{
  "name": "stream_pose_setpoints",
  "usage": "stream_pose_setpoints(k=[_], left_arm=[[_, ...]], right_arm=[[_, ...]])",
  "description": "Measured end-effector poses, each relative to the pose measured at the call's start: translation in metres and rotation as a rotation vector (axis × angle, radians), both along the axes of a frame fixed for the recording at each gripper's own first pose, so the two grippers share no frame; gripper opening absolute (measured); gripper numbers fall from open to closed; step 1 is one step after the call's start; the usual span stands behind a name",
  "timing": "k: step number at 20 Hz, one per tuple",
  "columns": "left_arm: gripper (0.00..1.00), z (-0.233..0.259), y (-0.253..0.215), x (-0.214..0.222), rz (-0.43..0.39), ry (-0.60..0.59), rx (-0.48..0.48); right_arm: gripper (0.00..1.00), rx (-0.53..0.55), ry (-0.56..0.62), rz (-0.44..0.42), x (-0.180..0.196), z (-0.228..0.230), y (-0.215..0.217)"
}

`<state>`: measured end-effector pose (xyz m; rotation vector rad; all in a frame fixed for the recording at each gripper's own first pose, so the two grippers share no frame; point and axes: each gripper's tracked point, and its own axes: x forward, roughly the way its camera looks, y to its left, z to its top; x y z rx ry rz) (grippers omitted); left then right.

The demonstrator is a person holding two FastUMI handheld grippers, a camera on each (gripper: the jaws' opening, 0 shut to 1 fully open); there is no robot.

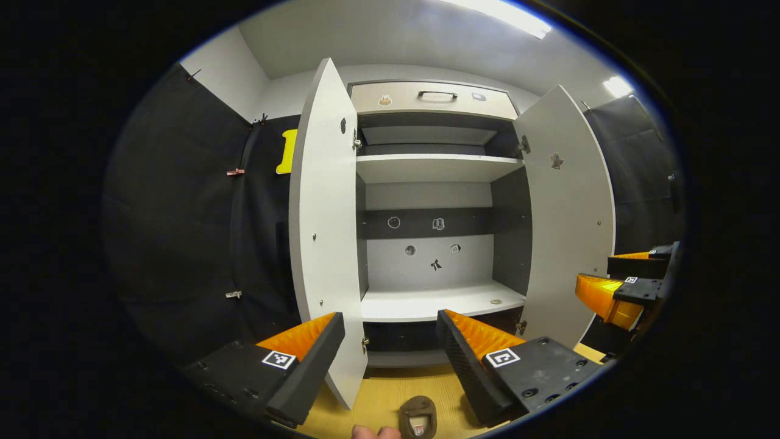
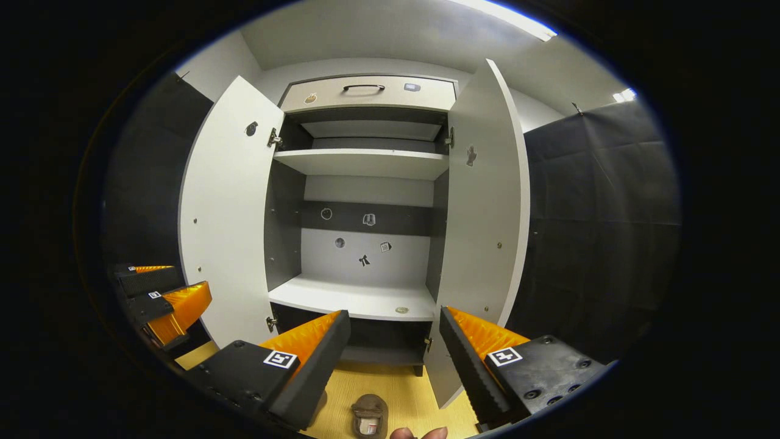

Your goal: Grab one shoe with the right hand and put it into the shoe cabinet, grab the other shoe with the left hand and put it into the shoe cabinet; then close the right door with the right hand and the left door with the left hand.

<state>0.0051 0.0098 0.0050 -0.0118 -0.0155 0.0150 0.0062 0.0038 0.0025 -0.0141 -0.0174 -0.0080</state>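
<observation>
A brown shoe (image 1: 418, 416) lies on the yellow floor in front of the open shoe cabinet (image 1: 436, 167), toe toward me; in the right gripper view the same shoe (image 2: 370, 416) sits low between my fingers. My left gripper (image 1: 390, 338) hovers above it, open and empty. My right gripper (image 2: 393, 338) is likewise open and empty, facing the cabinet. Both doors stand wide: the left door (image 1: 323, 231) and the right door (image 1: 570, 213). The lower shelf (image 1: 439, 303) is bare apart from a small round disc. My right gripper (image 1: 594, 269) also shows at the far right edge.
A closed drawer with a dark handle (image 1: 437, 94) tops the cabinet. Small stickers dot the back panel (image 1: 426, 256). Black cloth walls flank both sides. A person's fingertips (image 2: 420, 433) poke in at the bottom. My left gripper (image 2: 192, 277) sits beside the left door (image 2: 228, 213).
</observation>
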Motion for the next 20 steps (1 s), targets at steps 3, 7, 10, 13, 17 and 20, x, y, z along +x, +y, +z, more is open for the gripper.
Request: stream_pose_setpoints(k=[3, 7, 10, 13, 17, 20], left_arm=[[0.96, 0.0, 0.002, 0.0, 0.001, -0.004, 0.001], [0.96, -0.002, 0.005, -0.001, 0.007, -0.014, 0.009], [0.96, -0.006, 0.009, -0.004, 0.013, -0.026, 0.012], [0.96, -0.013, 0.013, -0.007, 0.024, -0.021, 0.016], [0.96, -0.028, 0.023, -0.011, 0.047, -0.005, 0.022], [0.96, -0.04, 0.03, -0.013, 0.068, 0.008, 0.019]], right_arm=[[0.98, 0.005, 0.009, 0.005, 0.001, -0.003, 0.002], [0.98, -0.003, 0.045, 0.022, 0.003, -0.021, 0.008], [0.98, -0.001, 0.124, 0.048, 0.005, -0.056, 0.016], [0.98, -0.003, 0.198, 0.074, 0.004, -0.096, 0.025], [0.98, -0.005, 0.294, 0.117, -0.004, -0.156, 0.039], [0.98, 0.003, 0.375, 0.162, -0.012, -0.208, 0.054]])
